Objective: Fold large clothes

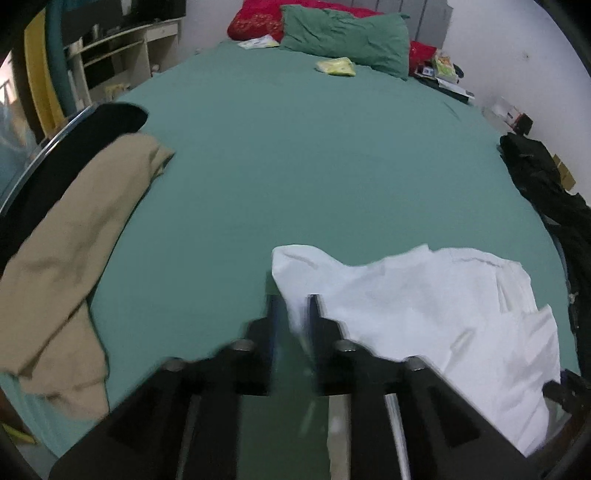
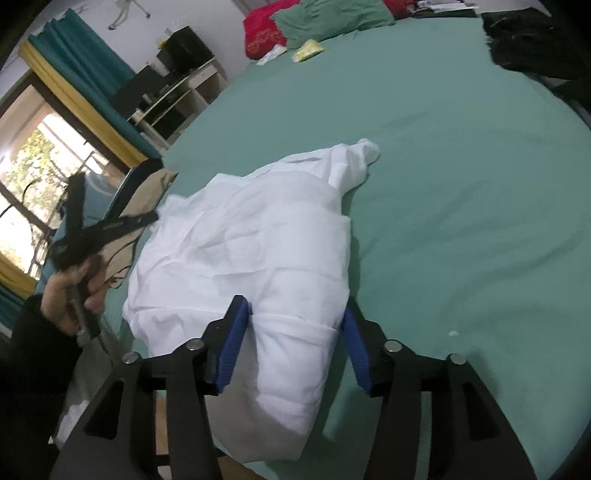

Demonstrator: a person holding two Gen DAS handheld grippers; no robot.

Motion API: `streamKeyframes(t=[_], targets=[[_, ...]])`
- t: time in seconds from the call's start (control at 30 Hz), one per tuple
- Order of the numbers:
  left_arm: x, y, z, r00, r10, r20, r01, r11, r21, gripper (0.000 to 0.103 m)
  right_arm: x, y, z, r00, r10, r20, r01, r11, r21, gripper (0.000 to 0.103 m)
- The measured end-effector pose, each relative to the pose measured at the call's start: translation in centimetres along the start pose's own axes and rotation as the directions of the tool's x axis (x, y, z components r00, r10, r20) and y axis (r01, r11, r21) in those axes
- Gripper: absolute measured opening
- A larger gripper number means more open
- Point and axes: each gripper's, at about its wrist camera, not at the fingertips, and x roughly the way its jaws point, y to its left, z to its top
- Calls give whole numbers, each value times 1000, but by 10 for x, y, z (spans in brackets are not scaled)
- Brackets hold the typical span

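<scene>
A crumpled white garment (image 2: pixel 251 251) lies at the near edge of the green bed (image 2: pixel 461 177). In the left wrist view it (image 1: pixel 436 306) spreads to the right of my left gripper (image 1: pixel 293 306), whose narrow jaws pinch its left edge. My right gripper (image 2: pixel 295 317) is open, its blue pads (image 2: pixel 232 343) on either side of a bunched fold of the garment. The left gripper also shows in the right wrist view (image 2: pixel 110 221), held in a hand at the left.
A tan garment (image 1: pixel 74 258) hangs over the bed's left side by a black item (image 1: pixel 110 118). Dark clothes (image 1: pixel 543 192) lie at the right edge. Green pillow (image 1: pixel 343 37), red pillow (image 1: pixel 258 18) and small packets (image 1: pixel 336 66) sit at the far end.
</scene>
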Motion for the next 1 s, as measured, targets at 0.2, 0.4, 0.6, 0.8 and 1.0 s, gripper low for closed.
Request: streamKeyframes(t=[0.2,0.4,0.6,0.8,1.0], targets=[[-16,-3,-37,977,-205,-50,203,978,-38,60,-29,-3,0,993,3,117,-7,1000,30,57],[-4,-16,-82,945,-242,-222,251,968,14,62,-5,-4,-9,993,-117,-1,117,993,11,60],[-20,-19,-110,964,-157,-216,182,978,100,58,-1,9,-13,985,-174,-14,173,983,-60,68],[-39,8,-108,951,-243,-188,241,970,-38,58,-14,11,-7,984,-175,37,177,982,-59,69],[-37,33,-86,944,-307,-121,284,943,-172,67,-34,11,-2,987,-87,136,94,994,-47,69]])
